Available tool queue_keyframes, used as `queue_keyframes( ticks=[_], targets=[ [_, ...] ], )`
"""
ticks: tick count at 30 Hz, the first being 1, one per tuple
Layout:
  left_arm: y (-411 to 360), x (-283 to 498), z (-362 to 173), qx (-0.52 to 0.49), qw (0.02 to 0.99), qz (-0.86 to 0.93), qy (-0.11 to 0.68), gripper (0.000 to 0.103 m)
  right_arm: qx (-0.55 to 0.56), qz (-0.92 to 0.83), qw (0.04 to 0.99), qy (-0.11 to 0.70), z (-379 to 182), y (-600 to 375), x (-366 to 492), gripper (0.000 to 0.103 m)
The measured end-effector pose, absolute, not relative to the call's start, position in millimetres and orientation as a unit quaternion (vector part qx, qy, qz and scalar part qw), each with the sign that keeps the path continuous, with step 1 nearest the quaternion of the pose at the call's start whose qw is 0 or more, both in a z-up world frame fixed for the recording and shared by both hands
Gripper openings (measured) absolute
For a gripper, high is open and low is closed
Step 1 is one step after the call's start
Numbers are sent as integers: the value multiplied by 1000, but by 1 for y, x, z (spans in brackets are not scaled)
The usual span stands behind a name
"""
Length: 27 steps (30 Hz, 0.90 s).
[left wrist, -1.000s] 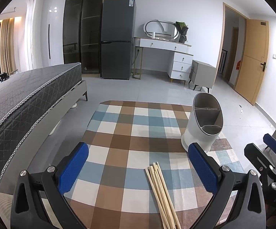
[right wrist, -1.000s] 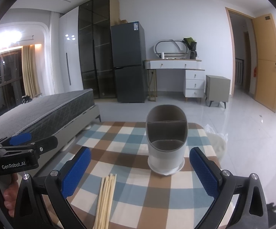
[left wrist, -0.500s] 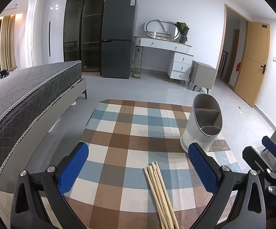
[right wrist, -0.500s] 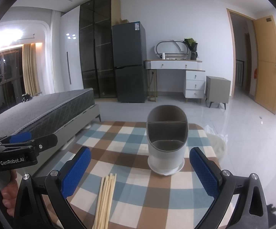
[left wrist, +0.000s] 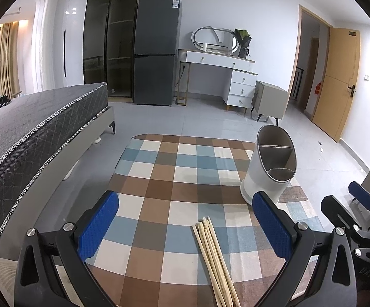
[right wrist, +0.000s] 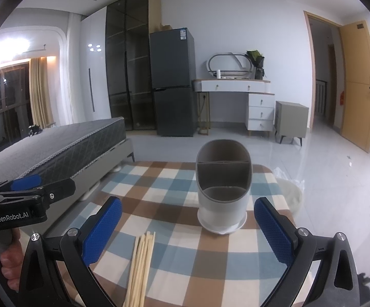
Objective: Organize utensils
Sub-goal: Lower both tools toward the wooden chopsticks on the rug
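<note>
A bundle of pale wooden chopsticks lies on the checked tablecloth, near the front edge; it also shows in the right wrist view. A white oval utensil holder with grey inner compartments stands upright at the table's right; in the right wrist view the holder is straight ahead. My left gripper is open and empty above the chopsticks' far ends. My right gripper is open and empty, short of the holder.
A grey bed runs along the left of the table. A dark fridge, a white dressing table and a small cabinet stand at the far wall. A wooden door is at the right.
Both grippers have shifted only slightly; the left view has drifted a little so the holder sits slightly further right. Both stay open and empty.
</note>
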State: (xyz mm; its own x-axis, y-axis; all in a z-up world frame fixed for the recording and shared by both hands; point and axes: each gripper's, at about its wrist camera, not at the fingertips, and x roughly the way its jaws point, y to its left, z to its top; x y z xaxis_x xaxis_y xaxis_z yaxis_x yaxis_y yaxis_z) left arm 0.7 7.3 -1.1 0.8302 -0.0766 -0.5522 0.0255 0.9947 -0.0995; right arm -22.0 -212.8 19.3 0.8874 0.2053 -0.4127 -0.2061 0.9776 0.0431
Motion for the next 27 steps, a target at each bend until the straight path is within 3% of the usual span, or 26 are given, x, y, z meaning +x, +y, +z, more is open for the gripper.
queue_keyframes(
  ticks=[9,17,20,27],
  targets=[
    [24,19,-17,-68,936,-10,346,101,6,141,949,282,4,-204,1,103],
    [55,45,-43,-108,901,34,419,101,-14,171,897,407,-43,-178,51,79],
    [62,52,-51,-113,891,42,439,101,-13,192,861,470,-71,-166,73,57],
    [85,62,-63,-150,866,57,474,101,-59,212,815,536,-112,-137,115,49]
  ],
)
